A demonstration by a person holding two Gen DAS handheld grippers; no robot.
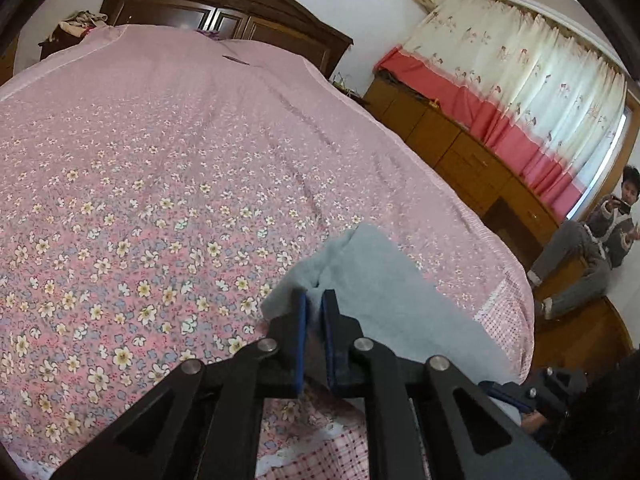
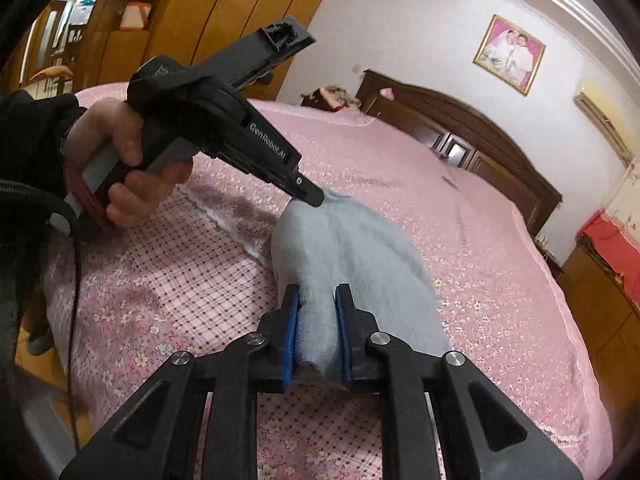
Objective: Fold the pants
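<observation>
The light grey-blue fleece pants (image 2: 352, 240) are held up over the near corner of the pink floral bed (image 2: 480, 208). My left gripper (image 1: 314, 300) is shut on one edge of the pants (image 1: 376, 276); it also shows in the right wrist view (image 2: 316, 198), pinching the far end of the cloth. My right gripper (image 2: 316, 300) is shut on the near end, with a thick fold of cloth between its blue pads (image 2: 290, 332). The cloth hangs bunched between the two grippers.
A dark wooden headboard (image 1: 224, 12) stands at the far end of the bed. Wooden drawers (image 1: 460, 148) run under a curtained window to the right. A person (image 1: 592, 248) sits on the floor to the right. A wardrobe (image 2: 224, 8) stands to the left.
</observation>
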